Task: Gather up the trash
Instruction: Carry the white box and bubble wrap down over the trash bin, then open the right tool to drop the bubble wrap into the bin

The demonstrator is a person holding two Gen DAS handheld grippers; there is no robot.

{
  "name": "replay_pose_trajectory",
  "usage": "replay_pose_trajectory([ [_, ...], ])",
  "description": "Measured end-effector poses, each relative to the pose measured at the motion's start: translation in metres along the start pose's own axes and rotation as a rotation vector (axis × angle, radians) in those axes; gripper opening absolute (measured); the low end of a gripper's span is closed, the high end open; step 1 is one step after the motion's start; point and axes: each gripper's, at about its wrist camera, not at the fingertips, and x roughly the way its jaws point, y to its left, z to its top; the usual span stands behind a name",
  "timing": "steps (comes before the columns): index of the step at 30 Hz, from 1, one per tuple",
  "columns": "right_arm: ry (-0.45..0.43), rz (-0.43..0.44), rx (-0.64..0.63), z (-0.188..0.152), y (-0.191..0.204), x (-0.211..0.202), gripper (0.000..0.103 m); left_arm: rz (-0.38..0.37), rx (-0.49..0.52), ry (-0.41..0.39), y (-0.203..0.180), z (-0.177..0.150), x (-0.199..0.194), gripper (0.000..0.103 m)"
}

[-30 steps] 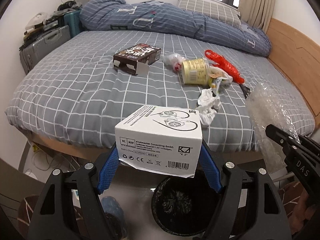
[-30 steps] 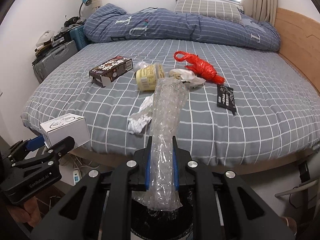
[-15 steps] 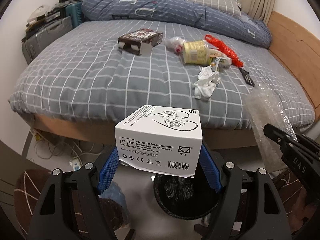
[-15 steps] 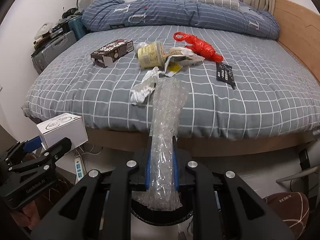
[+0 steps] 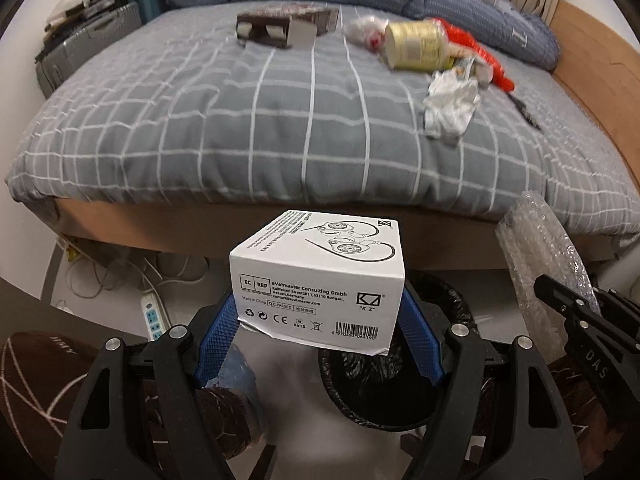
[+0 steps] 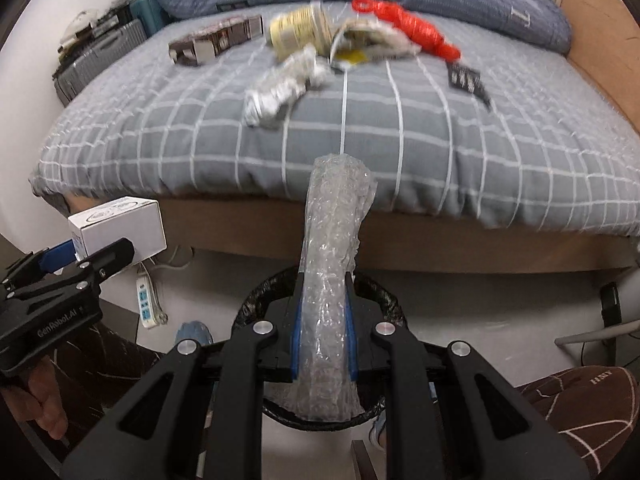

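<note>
Bedroom: a bed with a grey white-checked quilt [image 5: 248,120] fills the upper half of both views, w/ a round black-lined trash bin [image 6: 384,300] on the floor at its foot.

Our left gripper [image 5: 318,320] has its jaws spread wide and clamped on a white cardboard earphone box [image 5: 320,280]; the bin rim shows at 5 o'clock from the box, mostly under it & slightly right. Our right gripper [image 6: 322,344] has its jaws nearly together, pinching a clear bubble-wrap roll [image 6: 334,256]. The roll's long axis runs along the fingers, 12 to 6 o'clock, and its lower end hangs inside the bin ring. So we judge the right hand is better lined up over the opening; the left looks to need a small shift toward 3 o'clock before letting go.

On the quilt, untouched: a dark brown carton [image 5: 286,28] at 11 o'clock, a yellow tub [image 5: 416,46], crumpled white paper [image 5: 450,106], a red plastic bag [image 6: 408,26], approx. 1 o'clock.
</note>
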Motion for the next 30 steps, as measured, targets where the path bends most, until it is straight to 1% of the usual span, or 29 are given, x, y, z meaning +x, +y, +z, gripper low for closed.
replay_pose_trajectory([
  [3, 0.036, 0.001, 0.008, -0.005, -0.002, 0.018, 0.016, 0.011, 0.022, 0.030, -0.005, -0.004, 0.020, 0.073],
  [8, 0.091, 0.005, -0.002, -0.013, -0.002, 0.048, 0.016, 0.006, 0.039, 0.077, -0.010, -0.010, 0.050, 0.073],
  [12, 0.131, 0.010, 0.009, -0.015, -0.005, 0.071, 0.016, 0.012, 0.063, 0.098, -0.013, -0.013, 0.068, 0.073],
  [19, 0.192, 0.022, 0.004, -0.020, -0.002, 0.101, 0.016, 0.020, 0.050, 0.172, -0.011, -0.019, 0.098, 0.073],
  [24, 0.204, 0.034, -0.011, -0.024, 0.005, 0.110, 0.017, 0.050, 0.032, 0.188, -0.003, -0.020, 0.105, 0.073],
  [25, 0.203, 0.037, -0.013, -0.023, 0.007, 0.111, 0.018, 0.054, 0.025, 0.188, -0.001, -0.019, 0.105, 0.073],
  [28, 0.192, 0.037, -0.013, -0.020, 0.007, 0.111, 0.028, 0.058, 0.018, 0.192, 0.001, -0.020, 0.105, 0.073],
  [30, 0.177, 0.021, -0.019, -0.020, 0.006, 0.109, 0.047, 0.057, 0.024, 0.191, 0.001, -0.021, 0.105, 0.073],
])
